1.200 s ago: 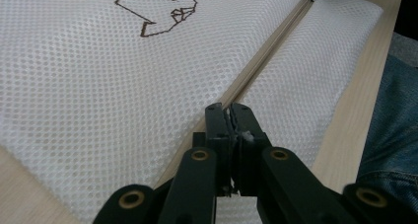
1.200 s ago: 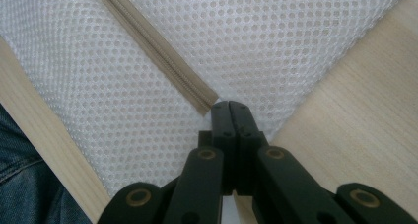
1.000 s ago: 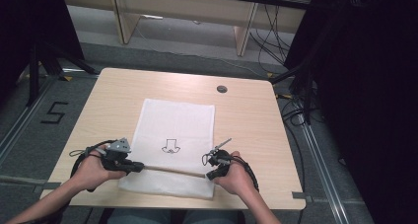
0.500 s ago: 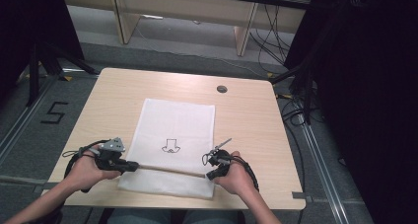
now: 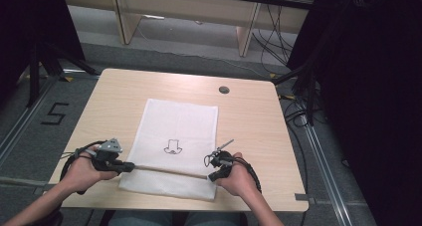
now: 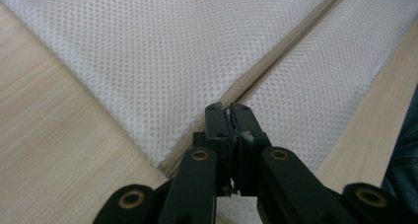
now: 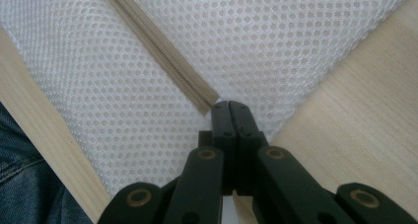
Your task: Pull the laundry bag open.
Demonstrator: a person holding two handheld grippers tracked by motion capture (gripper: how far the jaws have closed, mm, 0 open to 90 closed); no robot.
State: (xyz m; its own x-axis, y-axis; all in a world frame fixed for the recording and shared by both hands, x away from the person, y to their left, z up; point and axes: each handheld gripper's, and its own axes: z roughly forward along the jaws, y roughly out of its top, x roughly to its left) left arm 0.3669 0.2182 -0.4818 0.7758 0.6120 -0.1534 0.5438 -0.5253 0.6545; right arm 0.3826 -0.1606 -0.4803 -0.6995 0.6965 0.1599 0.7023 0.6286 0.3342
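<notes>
Thing in hand: a white mesh laundry bag (image 5: 179, 136) lying flat on the table (image 5: 249, 121), near the person's edge, with a beige zipper (image 5: 169, 169) running across its near end and a small dark printed mark (image 5: 172, 146) near its middle.
Left hand-held gripper (image 6: 230, 110): jaws fully closed, pinched at the zipper's left end, where a small pale piece shows between the pads; it looks like the slider or its pull tab, though too small to be sure.
Right hand-held gripper (image 7: 230, 107): jaws fully closed, pressed together on the mesh right at the zipper's other end (image 7: 204, 98), at the bag's right edge.
Step in hand: judging from the two grips, the zipper is to be run along its track, one end held as the anchor and the other drawn.
How to do it well: keep the anchoring grip low and still against the table so the mesh stays taut; pull along the line of the zipper, not upward, so the teeth do not bind.
Watch for: loose mesh bunching ahead of the slider, and the bag sliding toward the table's near edge.
Check: if the pinched piece slips free, re-grip it squarely before pulling on.
</notes>
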